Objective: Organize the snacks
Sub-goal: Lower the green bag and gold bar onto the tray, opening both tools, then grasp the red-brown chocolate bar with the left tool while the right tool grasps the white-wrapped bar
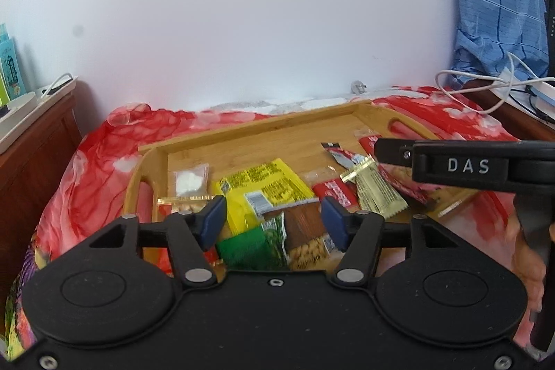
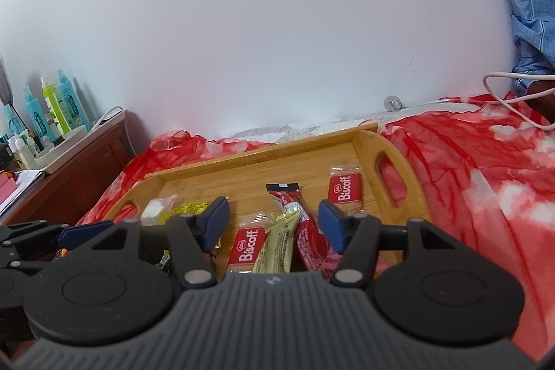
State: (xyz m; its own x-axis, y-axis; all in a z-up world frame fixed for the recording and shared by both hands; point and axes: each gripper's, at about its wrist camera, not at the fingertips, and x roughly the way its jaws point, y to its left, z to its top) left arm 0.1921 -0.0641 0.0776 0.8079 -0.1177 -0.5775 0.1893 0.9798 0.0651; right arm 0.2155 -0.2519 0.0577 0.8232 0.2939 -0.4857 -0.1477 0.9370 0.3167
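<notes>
**Both grippers open above a crowded snack tray**

A red-and-white cloth [image 2: 468,169] covers the surface, and the wooden tray [image 2: 263,162] sits on it, taking the centre of both views. In the left wrist view the yellow packet [image 1: 267,182] is the biggest snack, lying at the middle of the tray, with the green packet [image 1: 249,248] and the brown peanut packet [image 1: 305,238] overlapping it at 6 o'clock. In the right wrist view one Biscoff packet [image 2: 347,189] lies alone at 2 o'clock near the handle cut-out; a second Biscoff packet [image 2: 247,248], a pale sachet [image 2: 277,245] and a red stick packet [image 2: 295,207] crowd together at 6 o'clock.

The left gripper [image 1: 272,222] hangs spread above the green and brown packets, holding nothing. The right gripper [image 2: 272,224] is likewise spread and empty over the crowded group.

The likely risk is a double pick: the packets touch and overlap, so closing fingers could catch two wrappers or skid off the slick film. The grippers also work close together and could collide.
</notes>
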